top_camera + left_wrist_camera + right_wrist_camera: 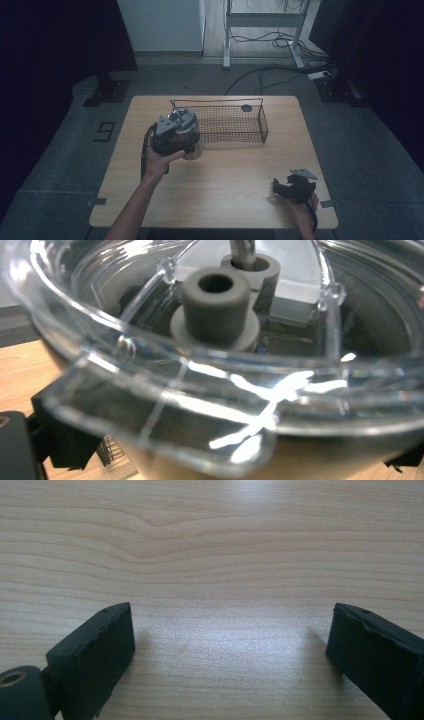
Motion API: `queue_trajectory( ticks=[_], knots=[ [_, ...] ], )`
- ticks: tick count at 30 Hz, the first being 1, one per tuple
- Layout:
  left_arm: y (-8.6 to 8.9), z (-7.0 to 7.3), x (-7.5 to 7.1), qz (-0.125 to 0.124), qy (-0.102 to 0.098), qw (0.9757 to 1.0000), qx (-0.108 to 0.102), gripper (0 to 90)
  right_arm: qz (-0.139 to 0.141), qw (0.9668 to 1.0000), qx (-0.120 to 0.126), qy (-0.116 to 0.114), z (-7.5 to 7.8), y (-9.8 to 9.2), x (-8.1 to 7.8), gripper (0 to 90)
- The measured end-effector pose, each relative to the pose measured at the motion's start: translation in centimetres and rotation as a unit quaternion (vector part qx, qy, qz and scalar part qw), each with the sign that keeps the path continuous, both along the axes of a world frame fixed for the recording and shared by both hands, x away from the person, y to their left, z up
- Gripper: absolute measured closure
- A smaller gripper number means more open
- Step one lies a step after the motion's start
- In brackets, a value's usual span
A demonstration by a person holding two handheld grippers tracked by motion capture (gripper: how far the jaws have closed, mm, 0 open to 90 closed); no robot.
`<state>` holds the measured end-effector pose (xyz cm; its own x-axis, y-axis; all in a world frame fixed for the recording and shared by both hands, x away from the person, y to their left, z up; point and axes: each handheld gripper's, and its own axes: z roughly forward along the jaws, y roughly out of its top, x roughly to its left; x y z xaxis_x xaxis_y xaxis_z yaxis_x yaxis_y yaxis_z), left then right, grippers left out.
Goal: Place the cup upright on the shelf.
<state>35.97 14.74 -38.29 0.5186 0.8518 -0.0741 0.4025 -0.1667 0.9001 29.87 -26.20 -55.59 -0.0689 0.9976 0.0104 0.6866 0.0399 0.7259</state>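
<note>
A clear plastic bowl (194, 136) with a grey hollow hub (215, 310) at its centre hangs above the table's left middle, just in front of the black wire basket (235, 131). My left gripper (186, 145) is shut on the bowl, with its black jaws at the bowl's two sides in the left gripper view. Near the table's front right corner, my right gripper (285, 187) rests low over the wood. In the right gripper view the right gripper (230, 645) is open, with bare tabletop between its fingers.
The wire basket stands at the back middle of the wooden table (225, 200), with a small dark disc (246, 108) by its far right corner. Behind the table there is a white desk frame (227, 40) and cables (270, 75) on the floor.
</note>
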Motion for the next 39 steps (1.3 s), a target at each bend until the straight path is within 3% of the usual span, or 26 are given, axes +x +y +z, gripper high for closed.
queue_trajectory(
  ticks=[13, 24, 39],
  knots=[
    [-0.4, 0.2, 1.2, 0.003, 0.002, 1.0000, 0.006, 4.0, 0.000, 1.0000, 0.000, -0.001, 0.0, 0.0, 0.0, 5.1],
    [-0.9, 1.2, 2.1, 0.007, -0.008, 0.9999, 0.010, 4.0, 0.000, 1.0000, 0.000, -0.001, 0.0, 0.0, 0.0, 5.1],
    [-1.0, 1.8, 4.5, 0.011, 0.005, 0.9999, 0.009, 4.1, -0.001, 1.0000, 0.000, -0.002, 0.0, 0.0, 0.0, 5.6]
  ],
)
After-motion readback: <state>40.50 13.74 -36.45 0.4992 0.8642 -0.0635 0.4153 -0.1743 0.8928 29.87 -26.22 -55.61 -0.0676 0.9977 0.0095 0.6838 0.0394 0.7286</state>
